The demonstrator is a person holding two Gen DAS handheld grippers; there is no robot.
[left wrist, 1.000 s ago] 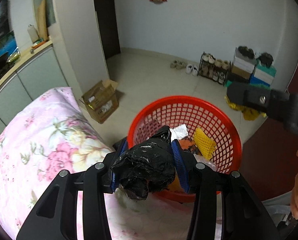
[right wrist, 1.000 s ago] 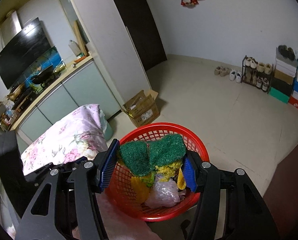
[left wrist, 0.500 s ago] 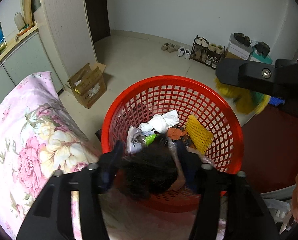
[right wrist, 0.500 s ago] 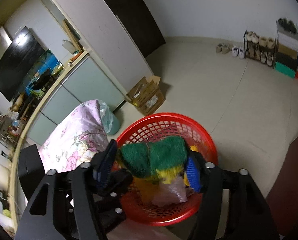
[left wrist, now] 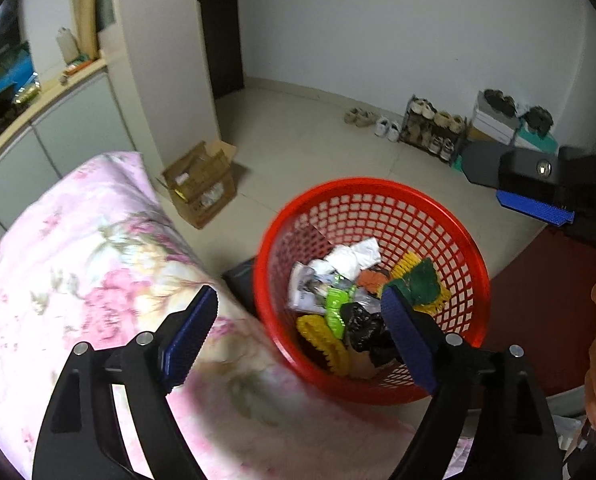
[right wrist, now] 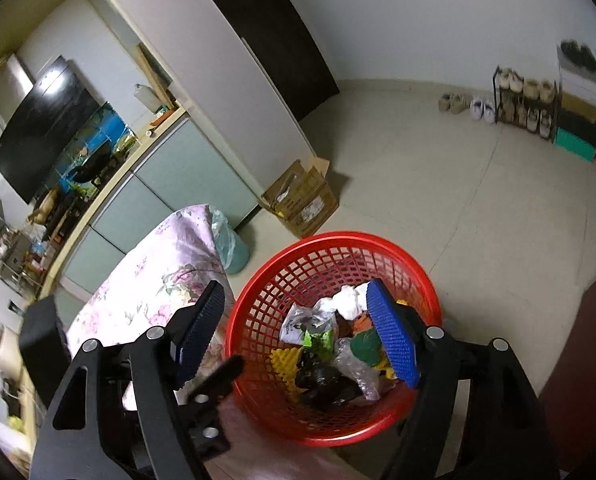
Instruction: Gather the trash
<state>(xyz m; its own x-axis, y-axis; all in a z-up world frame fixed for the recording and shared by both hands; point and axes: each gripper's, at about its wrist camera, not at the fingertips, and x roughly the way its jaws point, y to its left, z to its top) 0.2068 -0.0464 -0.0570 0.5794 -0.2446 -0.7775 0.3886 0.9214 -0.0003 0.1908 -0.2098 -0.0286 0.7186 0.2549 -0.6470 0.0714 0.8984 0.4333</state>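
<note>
A red mesh basket (left wrist: 450, 216) stands on the floor beside the floral-covered surface; it also shows in the right wrist view (right wrist: 293, 268). In it lie a black plastic bag (left wrist: 364, 330) (right wrist: 324, 384), green-and-yellow scouring pads (left wrist: 424, 282) (right wrist: 368, 348), white crumpled paper (left wrist: 354, 256), a wrapper and yellow mesh pieces. My left gripper (left wrist: 298, 336) is open and empty above the basket's near rim. My right gripper (right wrist: 295, 332) is open and empty above the basket; it also shows in the left wrist view (left wrist: 534, 208).
A pink floral cloth (left wrist: 77, 248) covers the surface at left. A cardboard box (left wrist: 201, 184) sits on the tiled floor. A shoe rack and shoe boxes (left wrist: 478, 128) line the far wall. A bagged bin (right wrist: 231, 248) stands by the cabinets.
Both grippers opened. The black bag dropped from the left one and the green scouring pads from the right one into the red basket. Both grippers pulled back slightly.
</note>
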